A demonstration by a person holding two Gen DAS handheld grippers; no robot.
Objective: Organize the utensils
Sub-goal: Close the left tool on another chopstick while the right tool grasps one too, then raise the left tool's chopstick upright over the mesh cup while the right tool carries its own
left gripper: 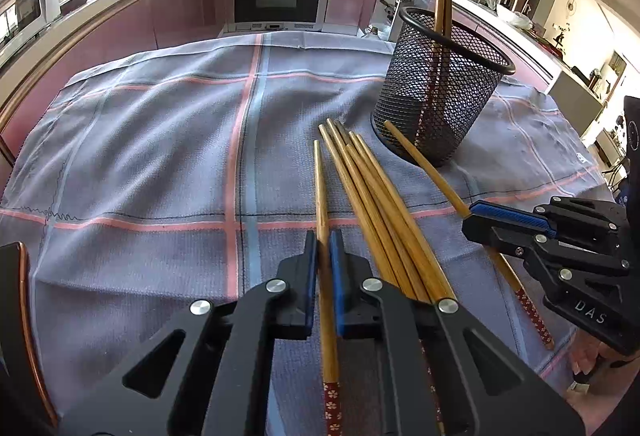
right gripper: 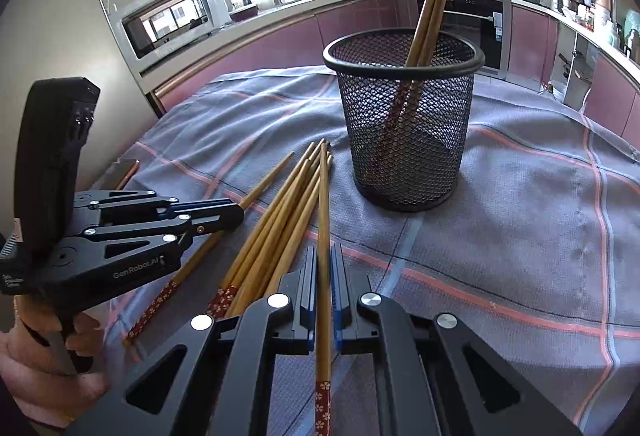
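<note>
Your left gripper (left gripper: pixel 323 240) clamps one chopstick (left gripper: pixel 321 188); your right gripper (right gripper: pixel 324 256) clamps another chopstick (right gripper: pixel 323 196), near the basket (right gripper: pixel 404 124).

Wooden chopsticks (left gripper: pixel 384 204) lie bundled beside black mesh holder (right gripper: pixel 404 116) holding two.

Black grippers (right gripper: pixel 324 256), blue-lined jaws, silver screws, perhaps "GenRobot.AI" lettering.

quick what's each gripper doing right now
left gripper: shut on a single chopstick
right gripper: shut on another chopstick
</note>
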